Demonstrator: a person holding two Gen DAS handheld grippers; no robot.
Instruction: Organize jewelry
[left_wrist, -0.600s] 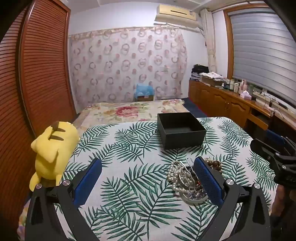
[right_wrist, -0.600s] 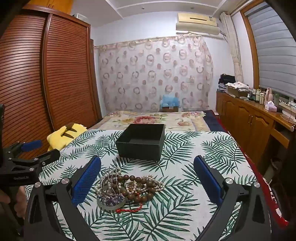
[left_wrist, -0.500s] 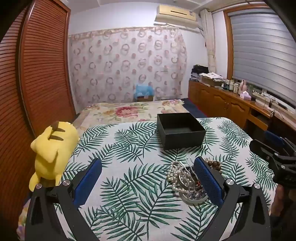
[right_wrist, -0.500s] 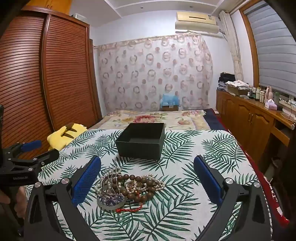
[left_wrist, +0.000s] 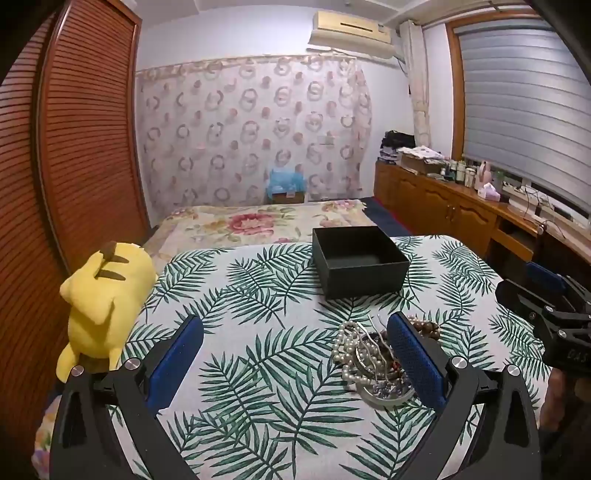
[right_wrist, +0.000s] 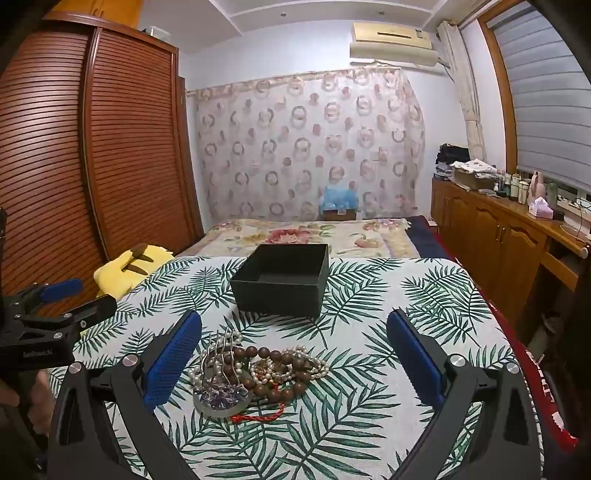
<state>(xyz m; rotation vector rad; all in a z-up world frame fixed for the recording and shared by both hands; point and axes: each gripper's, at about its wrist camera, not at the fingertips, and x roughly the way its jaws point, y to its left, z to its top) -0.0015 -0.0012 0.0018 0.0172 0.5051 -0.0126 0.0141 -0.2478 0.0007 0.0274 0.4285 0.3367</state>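
Still unsorted: jewelry heap (right_wrist: 255, 373) piled near the bench's (right_wrist: 424, 295) front edge, just short of the empty black box (right_wrist: 284, 278). Sits between the right gripper's (right_wrist: 293, 356) wide-apart jaws, toward the left pad. Lies at the left gripper's (left_wrist: 295, 360) right pad, jaws equally spread. Long axis crosswise. Right gripper better placed.
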